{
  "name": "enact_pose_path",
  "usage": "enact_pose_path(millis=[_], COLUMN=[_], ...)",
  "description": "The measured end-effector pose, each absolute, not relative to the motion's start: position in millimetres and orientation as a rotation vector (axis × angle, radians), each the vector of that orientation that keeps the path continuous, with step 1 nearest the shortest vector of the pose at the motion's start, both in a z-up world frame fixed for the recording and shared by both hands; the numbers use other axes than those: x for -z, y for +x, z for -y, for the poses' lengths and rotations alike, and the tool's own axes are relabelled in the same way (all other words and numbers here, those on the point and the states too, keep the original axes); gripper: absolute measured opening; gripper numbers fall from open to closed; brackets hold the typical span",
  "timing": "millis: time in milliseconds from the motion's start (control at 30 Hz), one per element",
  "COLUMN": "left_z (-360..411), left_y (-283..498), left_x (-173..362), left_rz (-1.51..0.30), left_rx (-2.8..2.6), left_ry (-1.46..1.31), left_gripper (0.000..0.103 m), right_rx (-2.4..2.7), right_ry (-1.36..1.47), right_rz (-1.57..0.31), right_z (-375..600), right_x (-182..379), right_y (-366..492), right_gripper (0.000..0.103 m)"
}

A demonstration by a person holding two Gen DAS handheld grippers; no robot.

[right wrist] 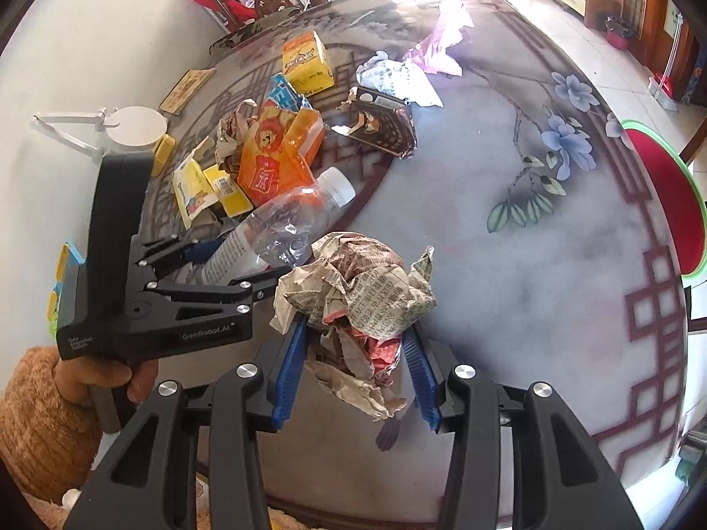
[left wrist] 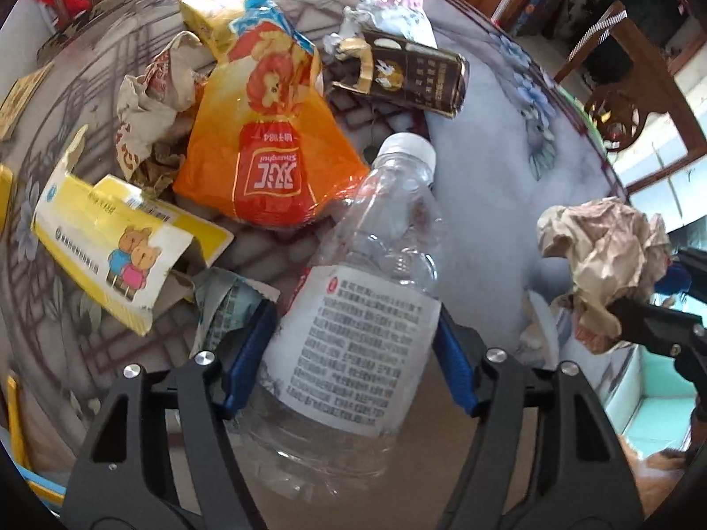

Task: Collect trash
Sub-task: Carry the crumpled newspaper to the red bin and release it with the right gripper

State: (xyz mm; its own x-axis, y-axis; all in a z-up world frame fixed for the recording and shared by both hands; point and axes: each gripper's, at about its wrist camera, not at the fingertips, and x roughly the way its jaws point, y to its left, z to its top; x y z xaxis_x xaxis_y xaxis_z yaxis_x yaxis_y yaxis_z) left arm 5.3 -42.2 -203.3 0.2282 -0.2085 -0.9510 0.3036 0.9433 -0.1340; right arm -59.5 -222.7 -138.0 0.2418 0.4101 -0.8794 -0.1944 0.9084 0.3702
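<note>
Two grippers, each loaded. Left gripper: blue pads pressed on the labelled body of a clear plastic water bottle, white cap pointing away, bottle tilted over the table. Right gripper: clenched on a crumpled newspaper wad, held clear above the table's bare grey area.

Outward, on the round painted table, a loose heap just beyond the bottle: orange snack bag, torn yellow bear-print carton, crumpled brown paper, dark flattened carton, orange juice box, white crumpled paper, pink wrapper.

Step in hand, by judgement: two items picked, neither yet deposited. No bin shows in either view. Next move likely calls for carrying both loads off the table to a receptacle, keeping the grip on the slippery, dented bottle, then returning for the heap.
</note>
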Motion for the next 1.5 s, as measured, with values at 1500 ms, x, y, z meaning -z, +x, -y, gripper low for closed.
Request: enact_pose_path(millis=[1500], left_z=[54.4], left_y=[11.1], left_x=[99.6], left_rz=[-1.03], left_rx=[0.233], left_ry=[-0.295], left_gripper=[0.054], right_rx=[-0.434], right_ry=[0.256], right_rz=[-1.12], right_z=[292.8], right_x=[90.8], right_y=[-27.2], right_gripper=[0.043])
